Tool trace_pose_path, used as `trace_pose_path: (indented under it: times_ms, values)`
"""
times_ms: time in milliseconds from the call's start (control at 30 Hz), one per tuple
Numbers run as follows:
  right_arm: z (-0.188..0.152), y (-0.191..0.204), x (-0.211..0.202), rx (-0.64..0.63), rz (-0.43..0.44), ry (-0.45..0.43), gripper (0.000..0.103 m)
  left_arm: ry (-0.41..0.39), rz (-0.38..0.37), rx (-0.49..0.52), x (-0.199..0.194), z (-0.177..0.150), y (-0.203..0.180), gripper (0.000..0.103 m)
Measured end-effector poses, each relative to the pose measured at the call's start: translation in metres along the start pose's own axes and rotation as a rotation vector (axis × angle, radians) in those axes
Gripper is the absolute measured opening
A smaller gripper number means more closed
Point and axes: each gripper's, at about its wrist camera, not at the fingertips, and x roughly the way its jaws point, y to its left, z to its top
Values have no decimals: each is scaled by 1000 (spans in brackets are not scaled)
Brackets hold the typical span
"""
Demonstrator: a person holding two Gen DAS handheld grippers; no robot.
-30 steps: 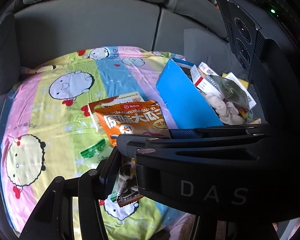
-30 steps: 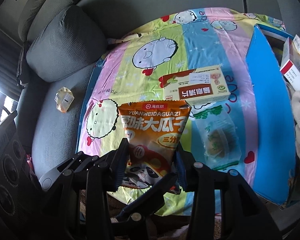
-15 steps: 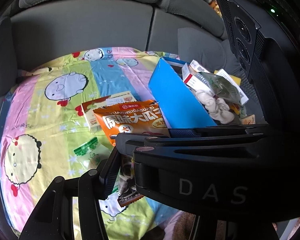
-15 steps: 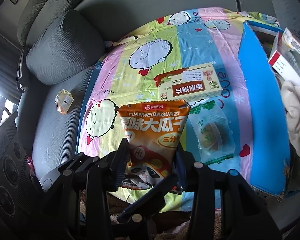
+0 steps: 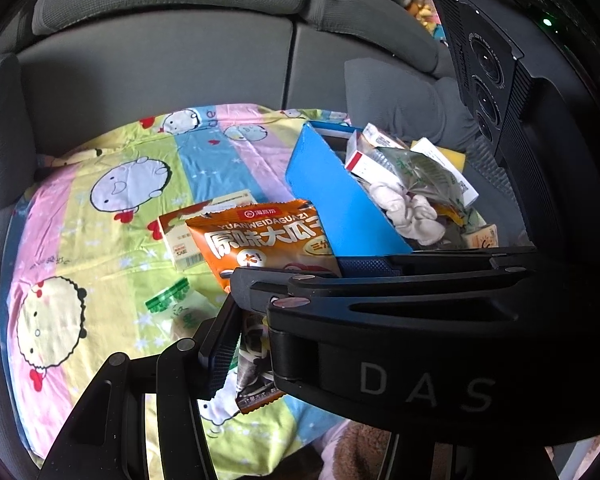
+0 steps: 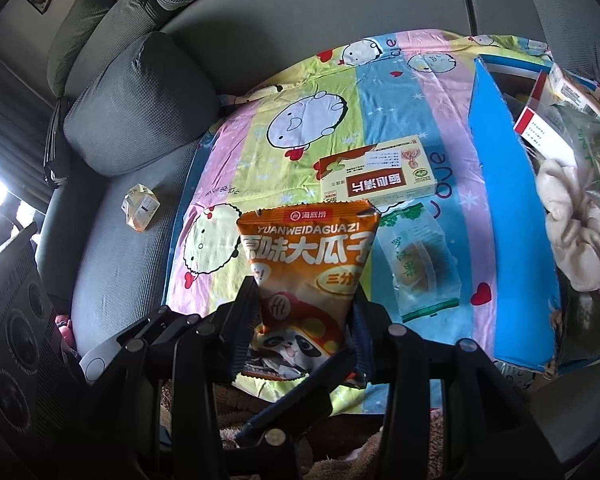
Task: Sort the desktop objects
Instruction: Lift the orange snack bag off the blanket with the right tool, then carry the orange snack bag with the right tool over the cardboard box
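Right tool (image 6: pixel 306 324) is clamping the lower half of the orange seed packet (image 6: pixel 308 272), jaws nearly fully closed on it, packet hanging in lower centre of frame above the cartoon sheet (image 6: pixel 332 92). Left tool (image 5: pixel 296 300): partly open gap, the same packet is sitting between its pads, but I can't tell if it's actually gripping.

Progress: blue box (image 6: pixel 508 208) at right is already holding cartons, a bag and a cloth. Remaining on the sheet: tan medicine carton (image 6: pixel 380 178) and clear snack pouch (image 6: pixel 420 268), both just beyond the packet. Small carton (image 6: pixel 140 206) is sitting on the sofa seat, left.

Versus a second ago: packet is riding slightly higher and both views are shifting toward the box; grip unchanged.
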Motion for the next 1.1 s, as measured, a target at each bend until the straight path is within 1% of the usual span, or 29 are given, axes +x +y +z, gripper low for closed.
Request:
trace_pose_path:
  times_ms: [100,200,333,467,567,633,700,767,833,933,1100]
  values:
    - [-2,-3,-5,4,-1,-17,45,-15,3,4,-1,0,-5,55]
    - [-4,-5,-8,3,4,-28,45,-11,1,21,0,1,-8,55]
    - [-3,-9,-7,13,-7,-23,45,-14,-4,9,4,0,-8,55]
    - [-4,-12,0,22,0,-14,45,11,-3,13,9,0,-6,55]
    - [-2,-14,2,27,-8,-8,45,6,-10,-3,12,2,-4,55]
    - [0,-15,1,25,-11,-12,45,12,-13,1,14,5,-4,55]
    - [3,-16,0,24,-18,-11,45,19,-29,4,15,9,-5,55]
    - [6,-16,-6,14,-43,-23,45,13,-56,2,16,15,-8,55]
    - [10,-18,-12,11,-57,-39,45,1,-58,6,16,19,-12,55]
    - [13,-23,-18,15,-51,-47,45,2,-56,21,17,24,-18,55]
    - [22,-31,-36,28,-82,-78,45,-19,-87,43,17,40,-30,55]
